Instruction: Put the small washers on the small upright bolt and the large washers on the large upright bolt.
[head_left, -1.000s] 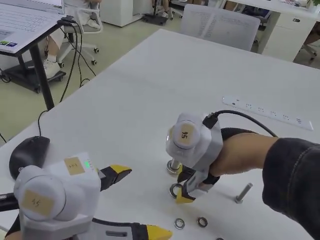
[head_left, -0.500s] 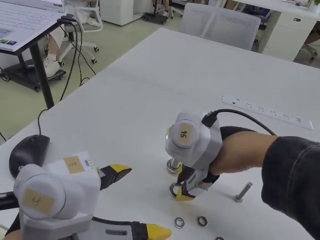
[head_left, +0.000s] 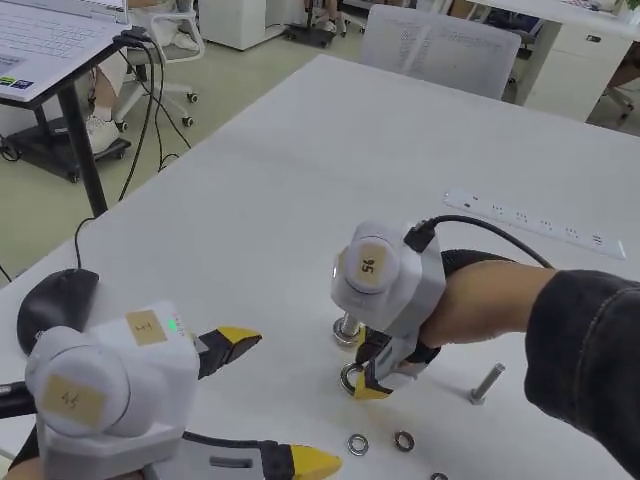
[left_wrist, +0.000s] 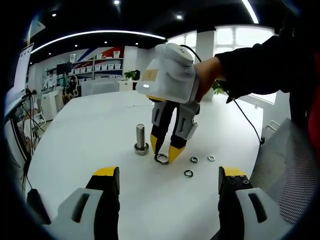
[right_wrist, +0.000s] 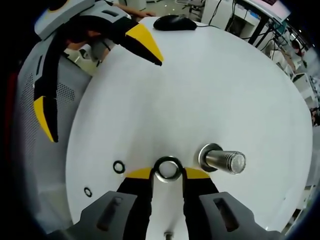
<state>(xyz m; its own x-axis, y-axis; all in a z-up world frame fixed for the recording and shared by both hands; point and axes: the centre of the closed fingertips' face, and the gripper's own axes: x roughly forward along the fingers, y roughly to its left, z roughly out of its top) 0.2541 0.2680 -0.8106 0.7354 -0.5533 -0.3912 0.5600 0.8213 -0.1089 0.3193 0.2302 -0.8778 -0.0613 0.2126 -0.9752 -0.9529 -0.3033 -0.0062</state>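
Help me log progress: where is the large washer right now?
In the right gripper view the large washer is pinched between the yellow tips of the right tongs, just left of the large upright bolt.

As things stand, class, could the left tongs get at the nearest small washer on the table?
Probably yes. The left tongs are open, and the nearest small washer lies on bare table ahead of them. The right tongs, shut on a large washer, stand close beyond it.

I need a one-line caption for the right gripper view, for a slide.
Right hand-held gripper holds a large washer beside the large upright bolt on the white table.
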